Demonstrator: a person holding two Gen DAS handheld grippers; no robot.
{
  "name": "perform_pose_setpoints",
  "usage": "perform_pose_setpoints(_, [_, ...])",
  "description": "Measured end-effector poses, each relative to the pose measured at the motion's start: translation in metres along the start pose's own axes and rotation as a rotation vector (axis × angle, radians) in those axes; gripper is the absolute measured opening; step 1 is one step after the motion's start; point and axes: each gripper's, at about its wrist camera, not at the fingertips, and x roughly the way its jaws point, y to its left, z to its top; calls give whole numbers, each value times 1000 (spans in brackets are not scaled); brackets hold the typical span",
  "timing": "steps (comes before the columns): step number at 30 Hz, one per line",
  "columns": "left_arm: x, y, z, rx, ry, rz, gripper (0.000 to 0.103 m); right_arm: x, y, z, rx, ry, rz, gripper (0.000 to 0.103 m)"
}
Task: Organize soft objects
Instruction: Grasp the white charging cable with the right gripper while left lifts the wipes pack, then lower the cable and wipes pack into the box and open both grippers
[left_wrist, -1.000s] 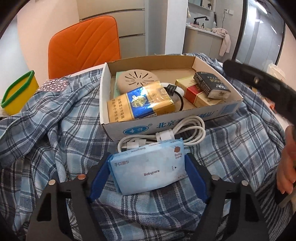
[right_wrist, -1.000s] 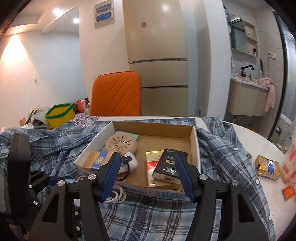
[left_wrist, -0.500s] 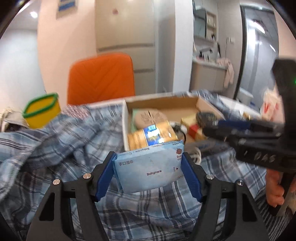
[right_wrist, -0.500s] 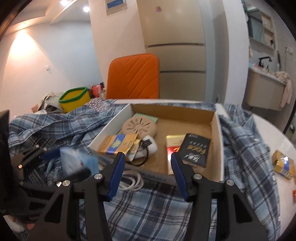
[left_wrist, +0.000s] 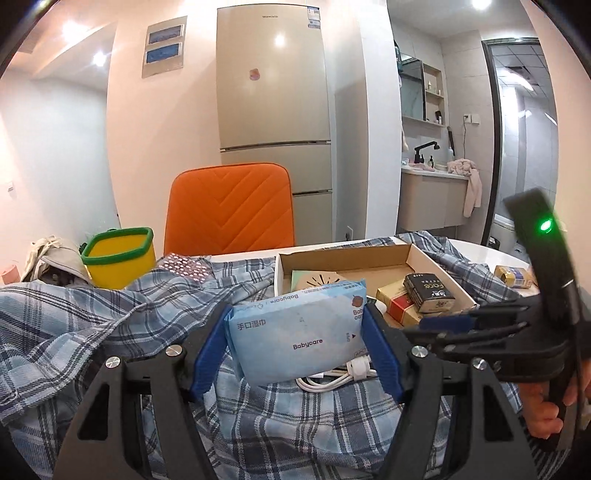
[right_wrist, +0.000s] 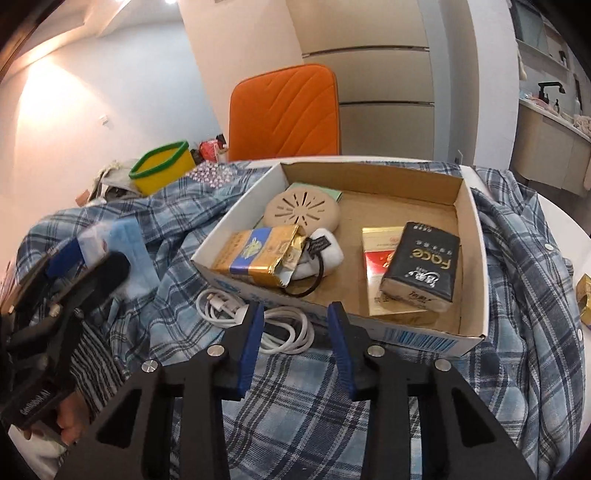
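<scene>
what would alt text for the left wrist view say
The left gripper clamps a pale blue pack of wet wipes, lifted above a plaid shirt. Behind it sits an open cardboard box of small packets, with the right gripper alongside and an orange chair beyond.

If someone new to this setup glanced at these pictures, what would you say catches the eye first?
Probably the pale blue wet-wipes pack, clamped in the left gripper and lifted clear of the plaid shirt. Behind it sits the open cardboard box with packets inside, and the bright orange chair beyond the table. The right gripper, its jaws having just narrowed, reaches down over the coiled white cable in front of the box without gripping it.
</scene>
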Motion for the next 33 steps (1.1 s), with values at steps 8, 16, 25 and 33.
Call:
perform_pose_setpoints(8, [0,-4,0,12,6,-3,69,26,-5,-3,36,125,24,34])
perform_pose_setpoints(16, [-5,-1,0,-3,-19,-2,69,21,-7,-4,36,91,19,10])
perform_pose_setpoints(25, [-21,-3,2,13,-95,20,69,-15,0,-3,-8,-70,15,8])
perform_pose_setpoints(33, [-34,-3,3,10,-166,33,69,-52,16,-4,-87,-263,21,8])
